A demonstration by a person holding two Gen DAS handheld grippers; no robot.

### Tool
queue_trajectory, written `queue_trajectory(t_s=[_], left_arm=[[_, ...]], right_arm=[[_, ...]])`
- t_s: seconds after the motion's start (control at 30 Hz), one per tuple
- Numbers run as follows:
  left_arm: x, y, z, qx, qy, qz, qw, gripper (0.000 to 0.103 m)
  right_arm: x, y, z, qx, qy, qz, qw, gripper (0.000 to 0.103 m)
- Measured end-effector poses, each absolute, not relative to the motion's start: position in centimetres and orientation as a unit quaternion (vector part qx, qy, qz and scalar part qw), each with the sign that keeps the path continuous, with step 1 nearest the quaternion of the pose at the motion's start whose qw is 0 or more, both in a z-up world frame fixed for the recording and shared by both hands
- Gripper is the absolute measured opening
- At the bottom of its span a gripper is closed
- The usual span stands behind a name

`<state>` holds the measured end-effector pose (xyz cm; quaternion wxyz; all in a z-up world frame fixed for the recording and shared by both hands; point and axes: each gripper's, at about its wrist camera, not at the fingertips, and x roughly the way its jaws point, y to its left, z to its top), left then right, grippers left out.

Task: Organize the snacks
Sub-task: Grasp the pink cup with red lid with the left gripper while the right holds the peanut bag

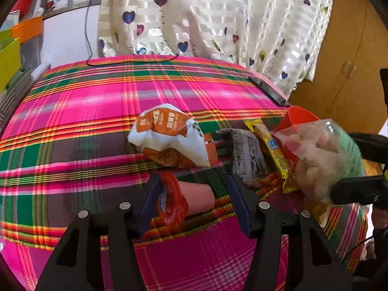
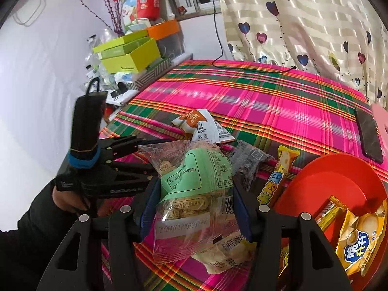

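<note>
My left gripper (image 1: 192, 189) is open around a sausage in a red wrapper (image 1: 186, 198) lying on the plaid tablecloth (image 1: 84, 111). My right gripper (image 2: 194, 194) is shut on a clear bag with a green label (image 2: 191, 184), held above the table; the bag also shows in the left wrist view (image 1: 322, 155). An orange-and-white snack pack (image 1: 169, 135) (image 2: 201, 123), a dark grey pack (image 1: 247, 155) (image 2: 247, 162) and a yellow bar (image 1: 274, 150) (image 2: 276, 179) lie nearby. A red plate (image 2: 339, 177) holds yellow snack packs (image 2: 356, 237).
A black phone (image 2: 368, 131) lies at the table's far right edge. Green and orange boxes (image 2: 131, 51) and clutter stand beyond the left edge. A heart-print curtain (image 1: 218, 19) hangs behind the table. A black cable (image 2: 252, 68) lies across the far edge.
</note>
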<state>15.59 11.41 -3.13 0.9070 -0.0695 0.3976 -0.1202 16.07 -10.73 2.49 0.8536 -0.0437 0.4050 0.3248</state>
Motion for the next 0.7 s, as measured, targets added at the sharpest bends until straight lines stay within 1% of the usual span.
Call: queue_trajectory(t_s=[0.23,0.57,0.6,0.63,0.7], left_arm=[[15.7,11.2,-4.3,-0.065,0.414,-0.096,0.903,0.057],[16.0,9.4,-5.1,0.002,0.432,-0.026,0.902,0.057],[15.9,9.4,-5.1,0.004,0.432,-0.021,0.901,0.056],[15.8,9.4,-5.0,0.006,0.432,-0.017,0.902,0.050],[15.5,9.5,-5.0,0.003,0.432,-0.012,0.902,0.050]], right_arm=[[16.0,-10.8,2.5,-0.043,0.405,0.326,0.853,0.055],[15.8,-10.9,2.5,-0.043,0.405,0.324,0.854,0.055],[15.8,-10.9,2.5,-0.044,0.405,0.324,0.854,0.055],[15.8,-11.0,2.6,-0.043,0.404,0.323,0.855,0.055],[15.7,-11.1,2.6,-0.042,0.403,0.323,0.855,0.055]])
